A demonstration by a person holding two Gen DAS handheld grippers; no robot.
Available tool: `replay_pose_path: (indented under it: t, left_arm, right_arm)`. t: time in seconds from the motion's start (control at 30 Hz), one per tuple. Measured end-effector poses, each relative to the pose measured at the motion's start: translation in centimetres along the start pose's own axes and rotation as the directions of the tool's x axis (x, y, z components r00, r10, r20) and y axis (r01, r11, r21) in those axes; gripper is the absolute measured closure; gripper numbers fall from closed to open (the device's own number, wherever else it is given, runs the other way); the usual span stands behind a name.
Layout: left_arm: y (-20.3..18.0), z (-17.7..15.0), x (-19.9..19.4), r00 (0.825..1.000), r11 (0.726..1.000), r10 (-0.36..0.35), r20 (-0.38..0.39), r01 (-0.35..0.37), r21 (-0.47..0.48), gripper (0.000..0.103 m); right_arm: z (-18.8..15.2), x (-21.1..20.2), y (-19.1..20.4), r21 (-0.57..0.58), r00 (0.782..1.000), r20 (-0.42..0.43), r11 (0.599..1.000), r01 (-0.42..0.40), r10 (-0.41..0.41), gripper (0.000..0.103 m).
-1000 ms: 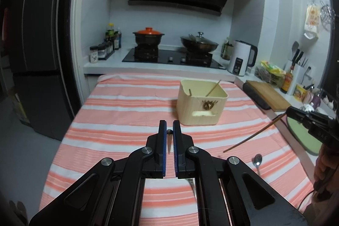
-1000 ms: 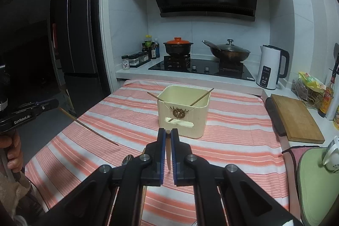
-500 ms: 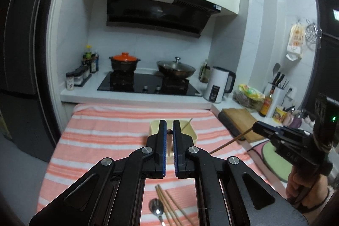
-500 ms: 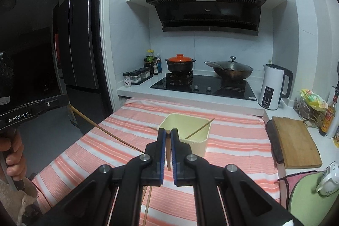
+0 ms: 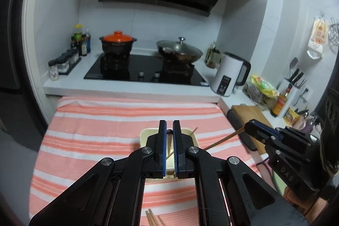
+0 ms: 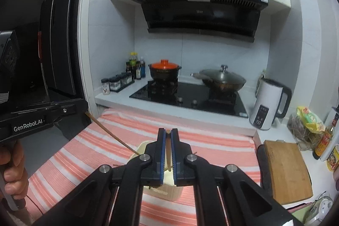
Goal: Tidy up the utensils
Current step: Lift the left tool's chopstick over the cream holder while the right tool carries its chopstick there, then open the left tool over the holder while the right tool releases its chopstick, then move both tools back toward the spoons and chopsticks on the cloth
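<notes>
Both grippers, left (image 5: 169, 129) and right (image 6: 168, 132), are clamped on a wooden chopstick each, hovering above the cream utensil holder (image 5: 196, 141) on the striped tablecloth (image 5: 95, 126). Risk: the two long sticks may cross, catch the holder's rim, or tip it. More chopsticks (image 5: 151, 218) lie nearer on the cloth.

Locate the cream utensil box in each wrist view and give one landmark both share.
Left wrist: cream utensil box at lower centre, mostly hidden behind the left claw.
Right wrist: lower centre, behind the right claw.
Shared landmark: orange-lidded pot.
</notes>
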State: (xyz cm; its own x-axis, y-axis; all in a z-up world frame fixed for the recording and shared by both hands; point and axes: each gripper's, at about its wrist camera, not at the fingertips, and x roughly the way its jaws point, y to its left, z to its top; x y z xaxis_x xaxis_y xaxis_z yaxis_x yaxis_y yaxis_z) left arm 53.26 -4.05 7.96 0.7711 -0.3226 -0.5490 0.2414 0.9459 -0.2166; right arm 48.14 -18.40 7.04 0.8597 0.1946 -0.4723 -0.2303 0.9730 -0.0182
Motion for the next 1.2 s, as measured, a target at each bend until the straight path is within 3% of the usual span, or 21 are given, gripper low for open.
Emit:
replay_pose_path:
  t: [0.1,0.27,0.43,0.47,0.5,0.53,0.57,0.6,0.63,0.9,1.2]
  left_arm:
    - [0.6,-0.2,3.2,0.997,1.000,-0.007,-0.079,0.006,-0.013,0.100]
    - [1.0,-1.1,6.6,0.988,1.000,-0.010,-0.151,0.007,-0.021,0.100]
    - [1.0,-2.0,8.7,0.984,1.000,-0.012,-0.179,0.008,-0.022,0.099]
    - [1.1,-2.2,8.9,0.983,1.000,-0.010,-0.182,0.005,-0.027,0.096]
    - [1.2,-2.3,9.1,0.983,1.000,-0.011,-0.183,0.006,-0.028,0.083]
    - [1.2,-2.4,9.2,0.984,1.000,-0.003,-0.179,-0.002,-0.025,0.076]
    - [1.2,-2.5,9.1,0.986,1.000,0.014,-0.168,-0.018,-0.020,0.055]
    - [1.3,-2.6,8.9,0.987,0.999,0.033,-0.155,-0.036,-0.016,0.039]
    - [1.3,-2.8,8.6,0.989,0.999,0.048,-0.136,-0.050,-0.010,0.035]
    - [1.6,-4.9,5.4,0.984,0.986,0.160,-0.083,-0.155,0.060,0.018]
    - [1.8,-11.0,0.1,0.977,0.981,0.186,-0.104,-0.179,0.070,0.015]
  right_arm:
    - [-0.2,3.6,-1.3,0.052,0.993,-0.112,0.998,-0.033,0.038,0.098]
    - [-1.1,7.7,-2.4,0.104,0.970,-0.229,0.993,-0.054,0.077,0.098]
    - [-2.0,10.3,-3.0,0.140,0.957,-0.274,0.989,-0.058,0.095,0.095]
    - [-2.0,10.5,-3.1,0.148,0.958,-0.269,0.987,-0.061,0.099,0.094]
    - [-2.1,10.7,-3.2,0.152,0.959,-0.267,0.987,-0.060,0.099,0.094]
    - [-2.1,10.8,-3.1,0.150,0.959,-0.265,0.987,-0.059,0.098,0.081]
    - [-2.0,11.0,-3.2,0.148,0.961,-0.261,0.987,-0.057,0.095,0.072]
    - [-2.1,10.8,-3.1,0.147,0.964,-0.250,0.987,-0.057,0.093,0.053]
    - [-2.1,10.8,-3.0,0.147,0.967,-0.239,0.987,-0.059,0.093,0.046]
    - [-3.1,8.1,-2.1,0.103,0.983,-0.179,0.994,-0.021,0.039,0.045]
    - [-8.1,1.6,0.8,0.043,0.992,-0.120,0.999,-0.026,0.031,0.041]
